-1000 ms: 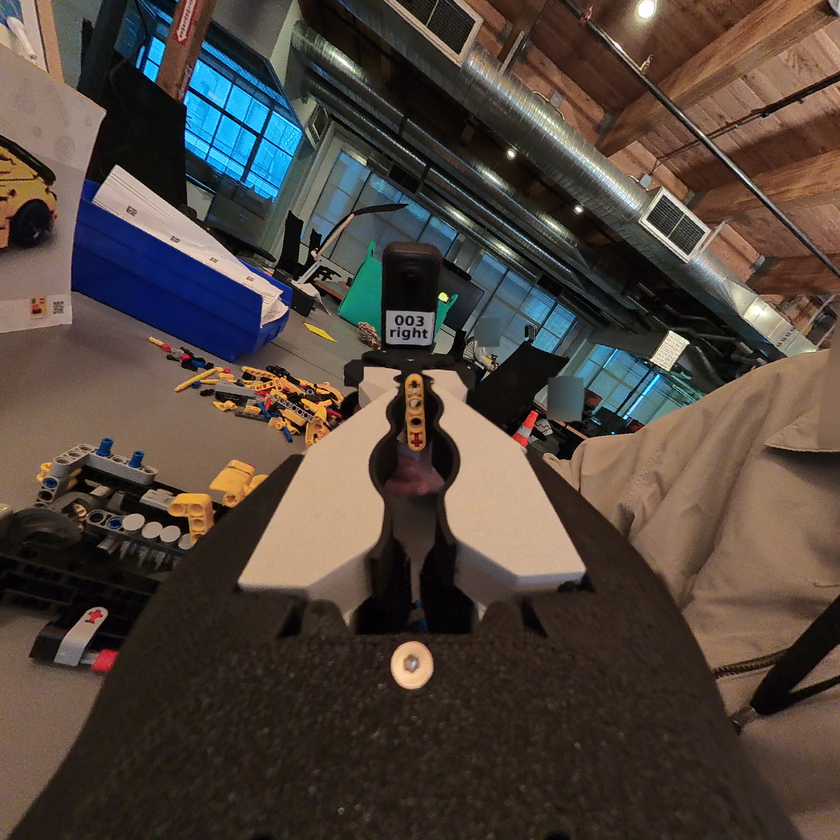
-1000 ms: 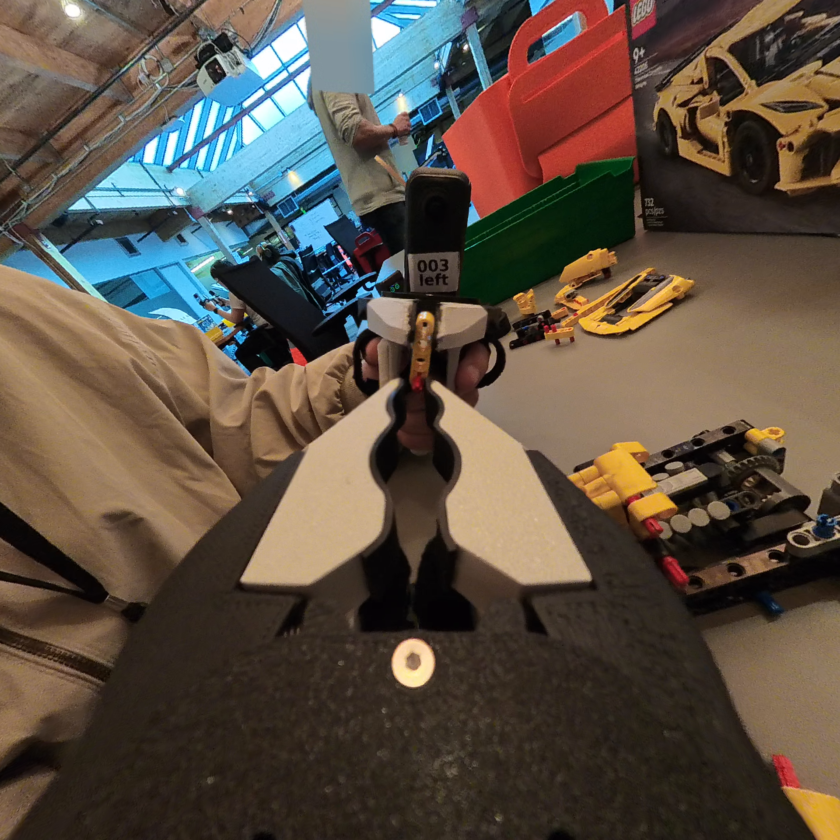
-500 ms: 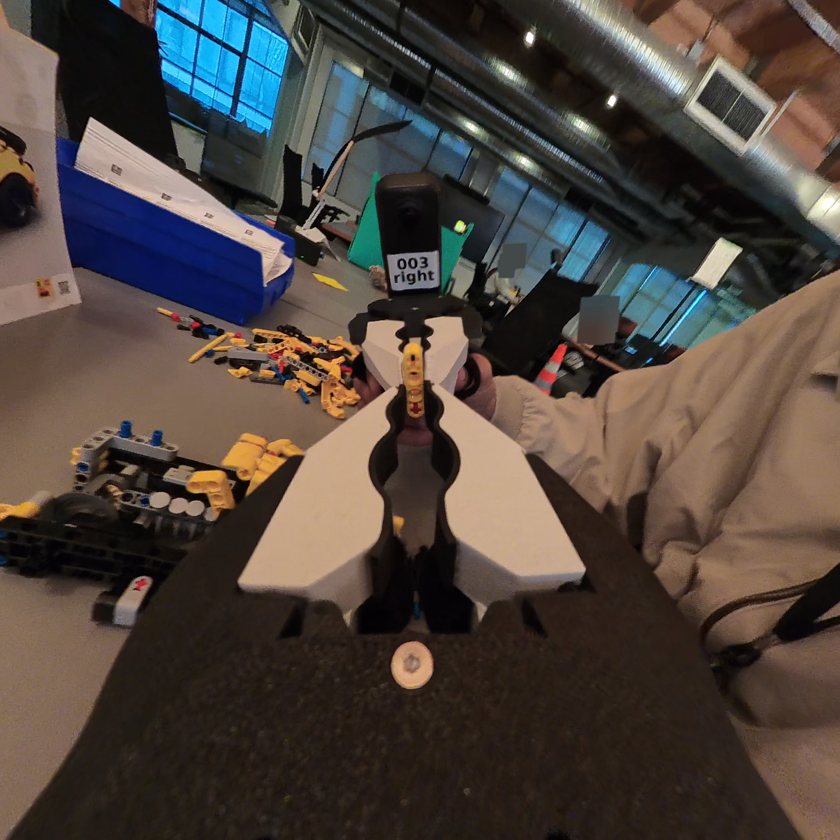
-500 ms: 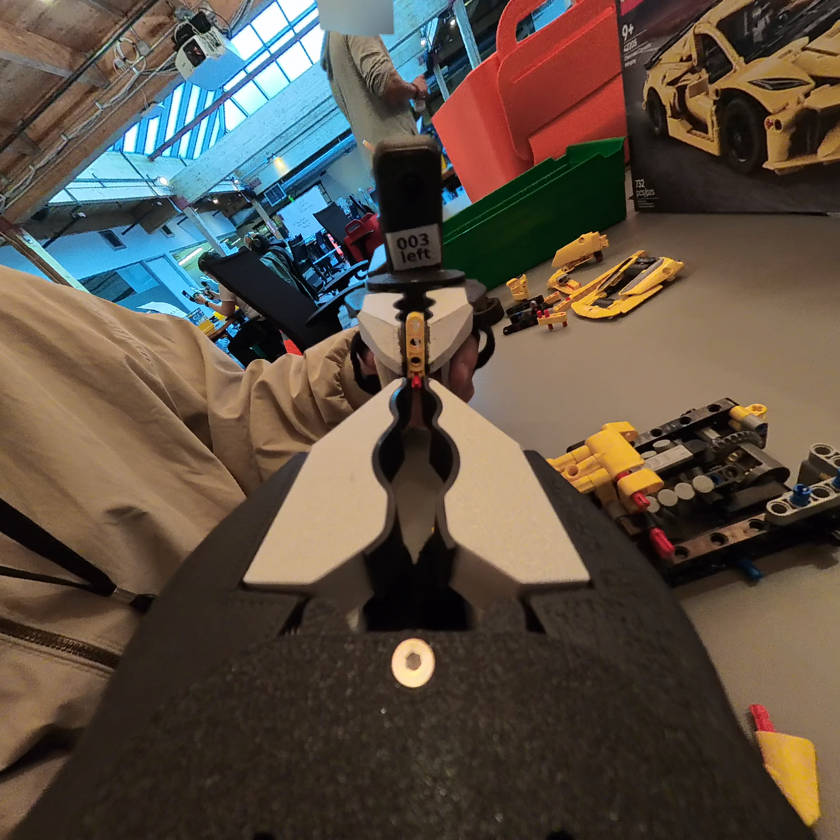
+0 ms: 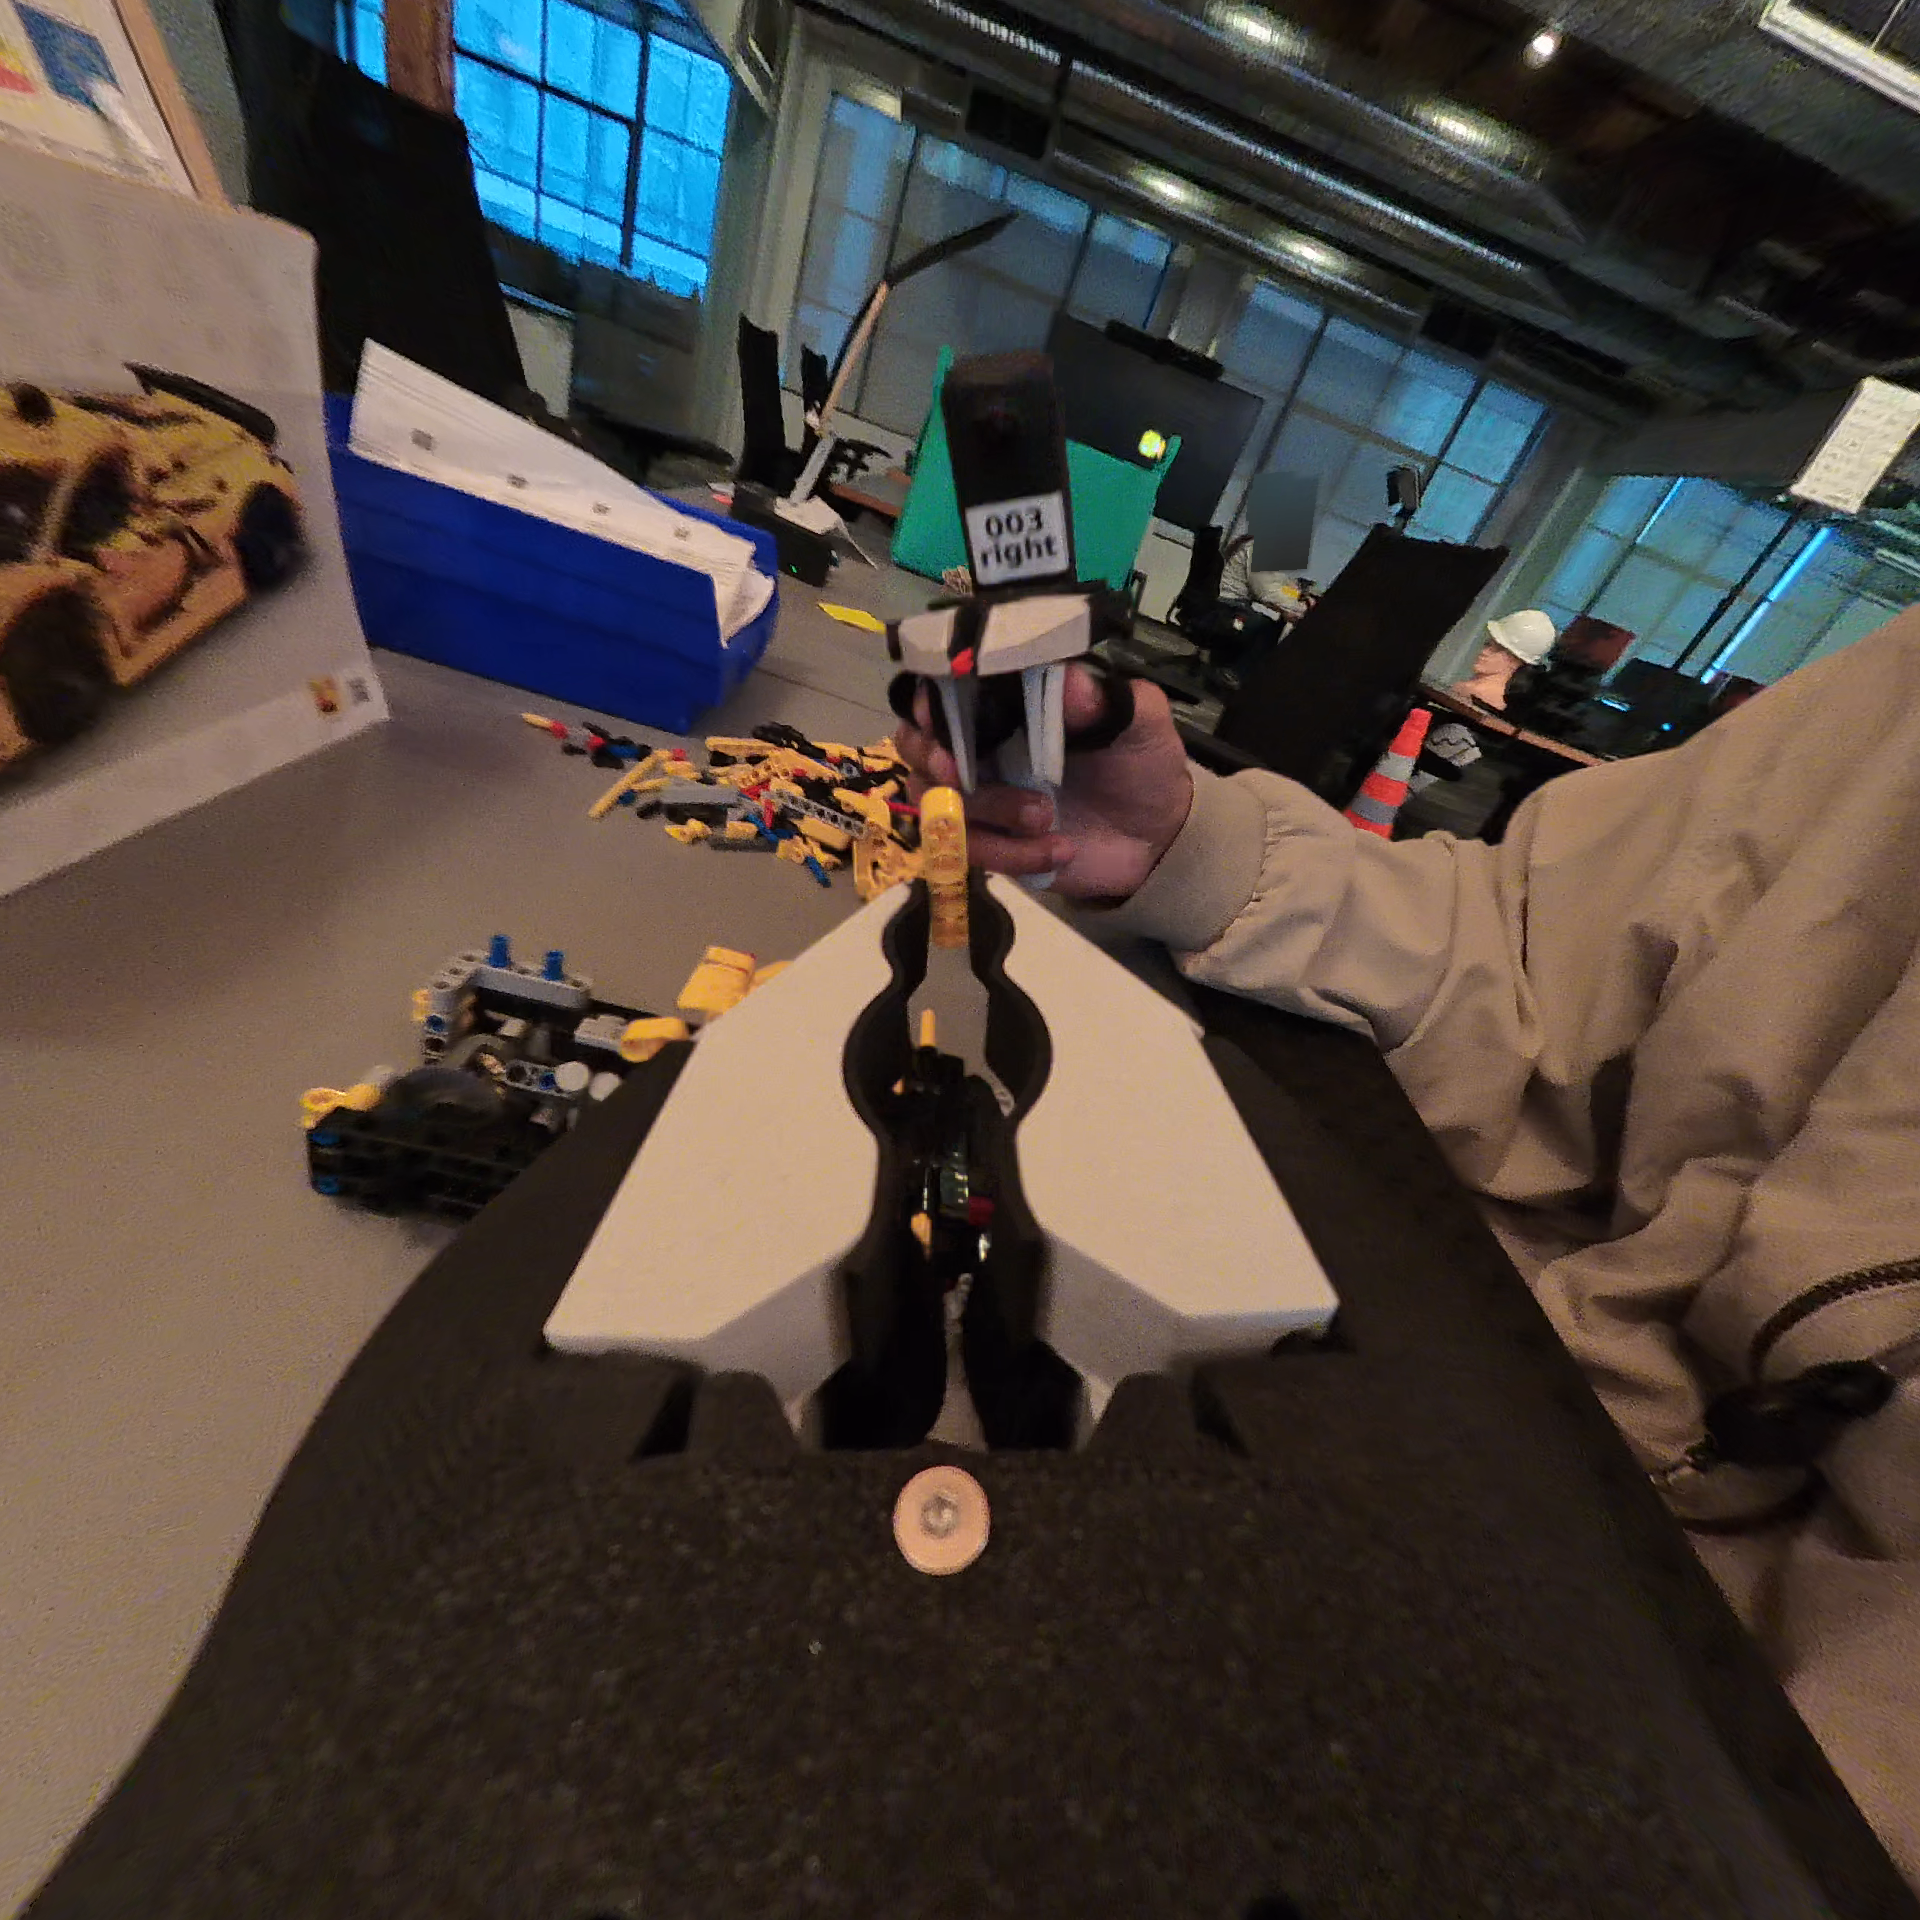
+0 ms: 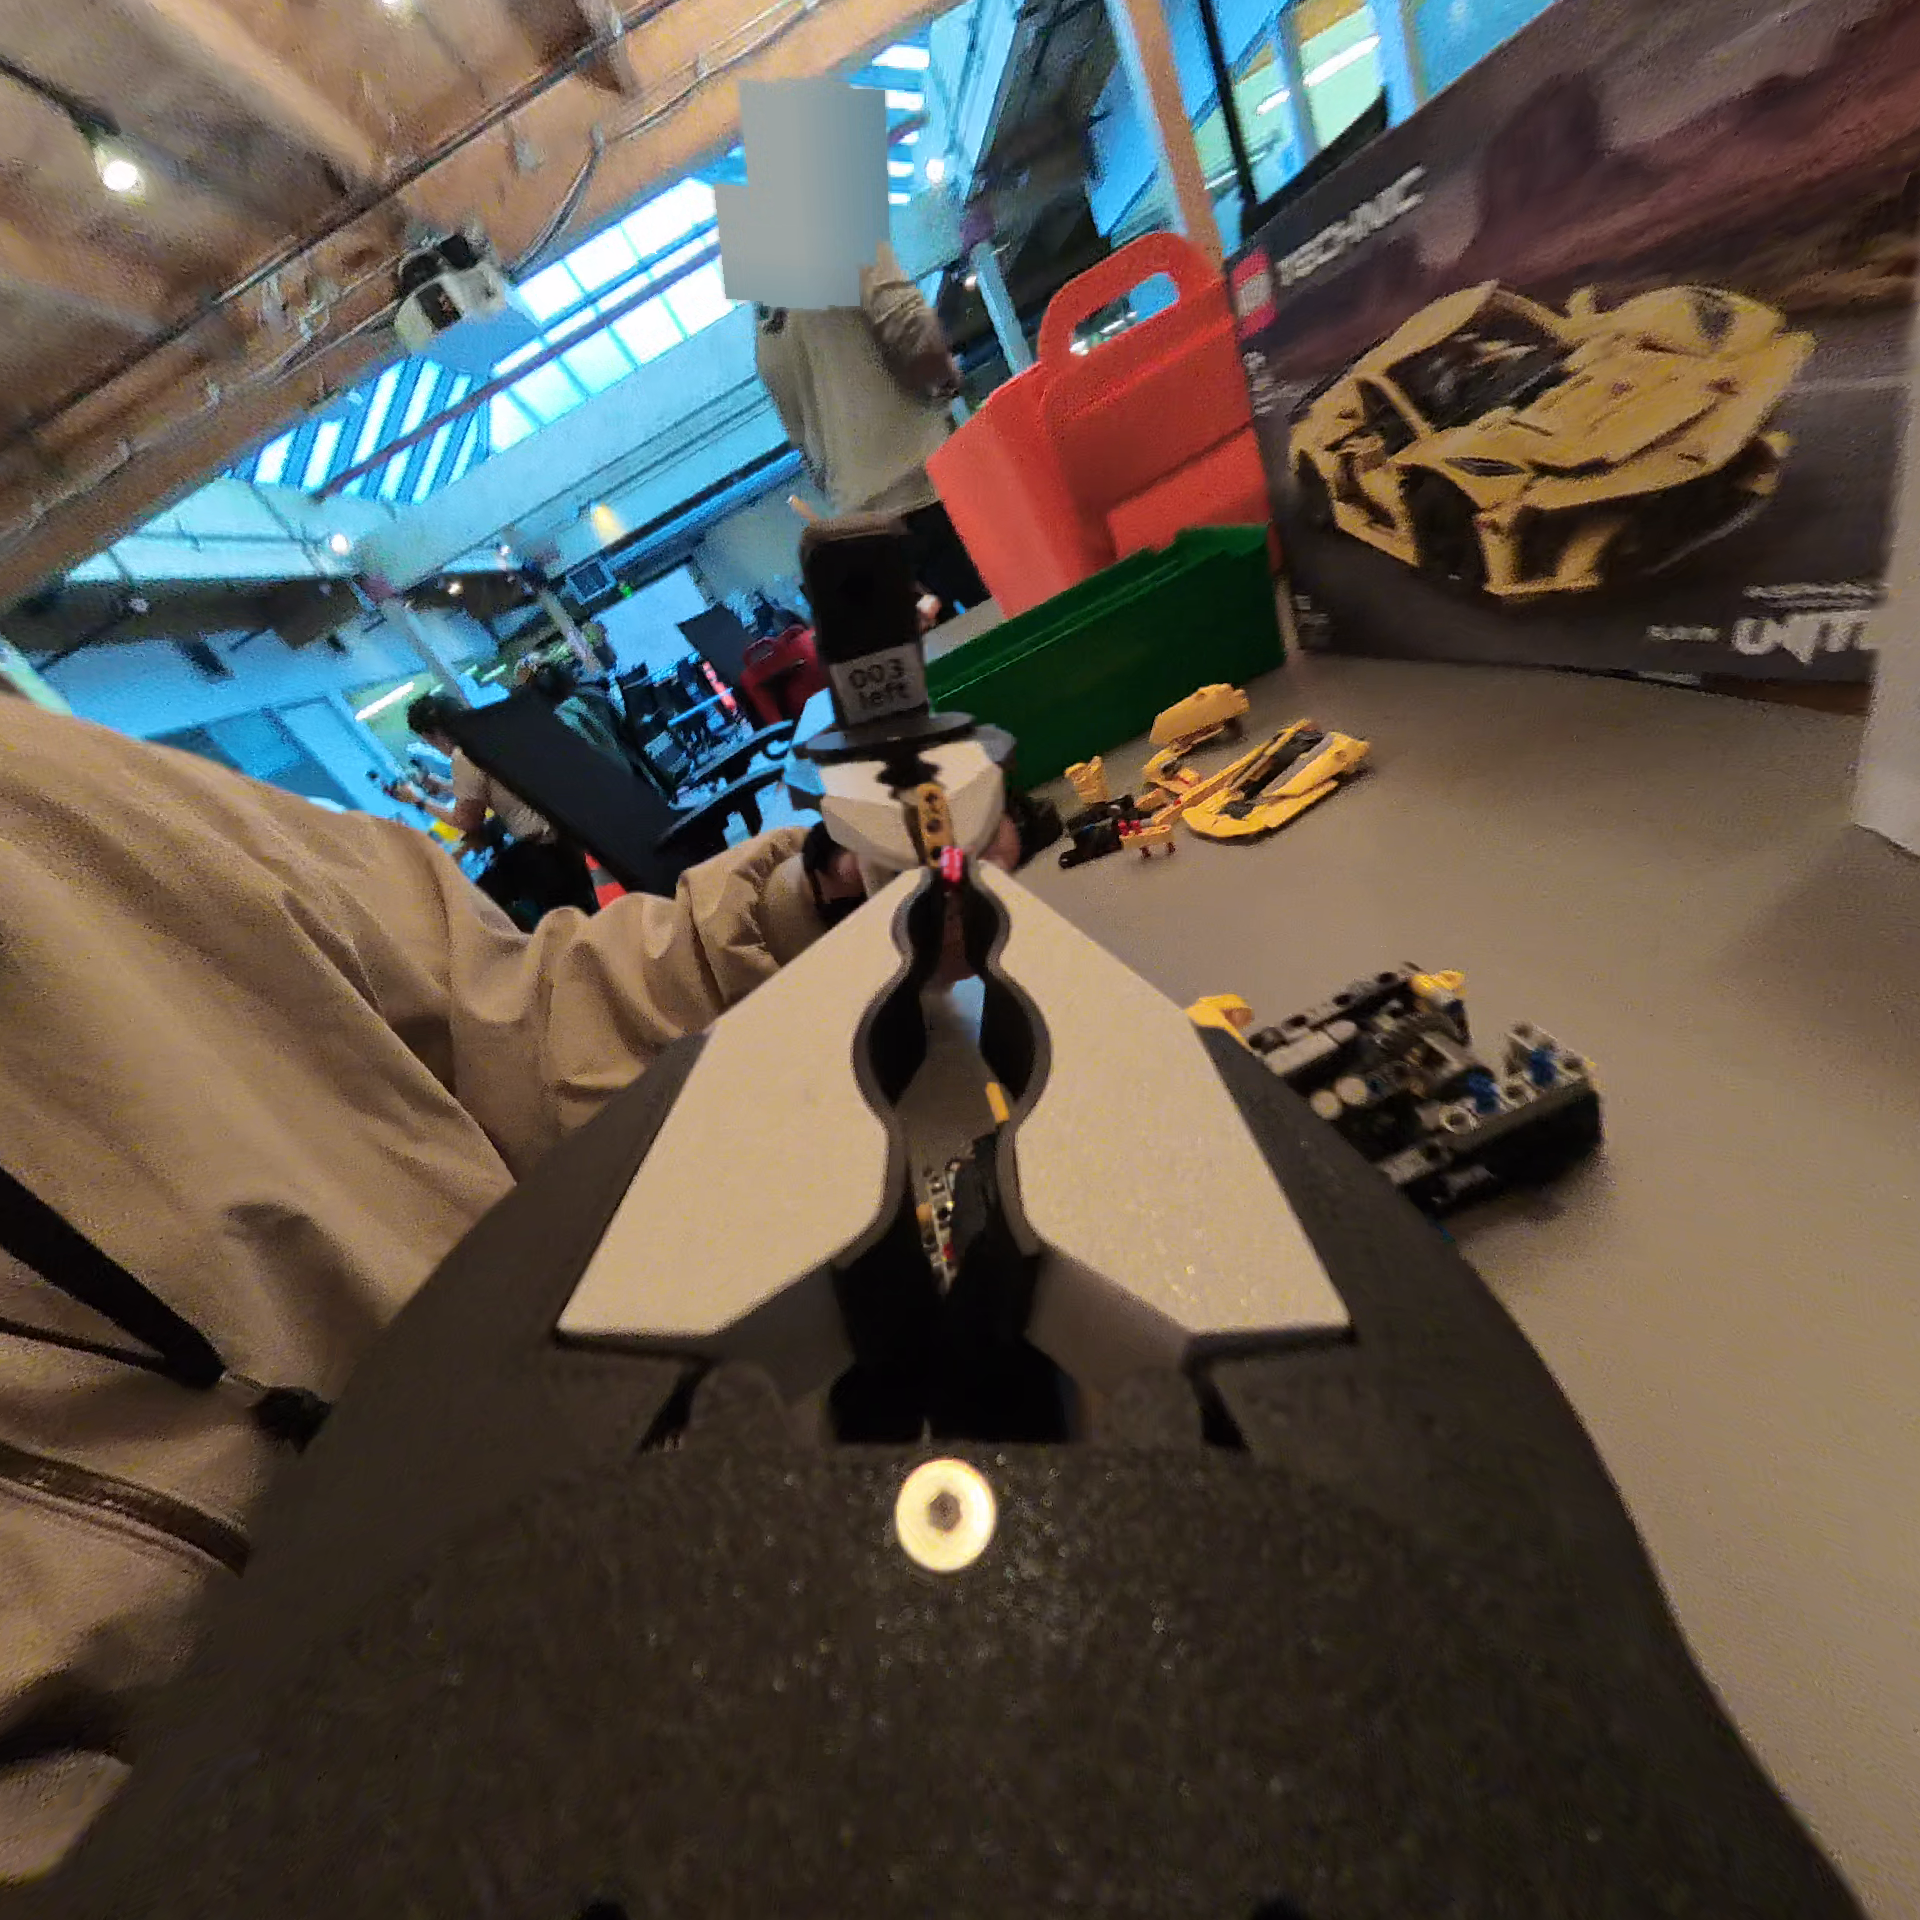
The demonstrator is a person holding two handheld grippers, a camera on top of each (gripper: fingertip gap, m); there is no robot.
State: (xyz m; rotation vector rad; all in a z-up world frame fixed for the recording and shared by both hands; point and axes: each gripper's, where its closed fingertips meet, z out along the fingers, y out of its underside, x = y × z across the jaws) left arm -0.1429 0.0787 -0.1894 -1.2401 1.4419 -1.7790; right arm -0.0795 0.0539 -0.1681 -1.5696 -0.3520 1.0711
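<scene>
Right gripper [image 5: 995,732] now withdrawn (tilted)

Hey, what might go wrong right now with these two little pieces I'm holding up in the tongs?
The red pin sits at the very tip of the right tongs, so it may slip out. The yellow beam is pinched by one end in the left tongs; a push could twist it. A dropped piece might vanish among the loose pieces on the table.

Two claws [image 5: 945,894] [image 6: 948,878], one yellow beam [image 5: 943,862], one blue bin [image 5: 540,592]
</scene>
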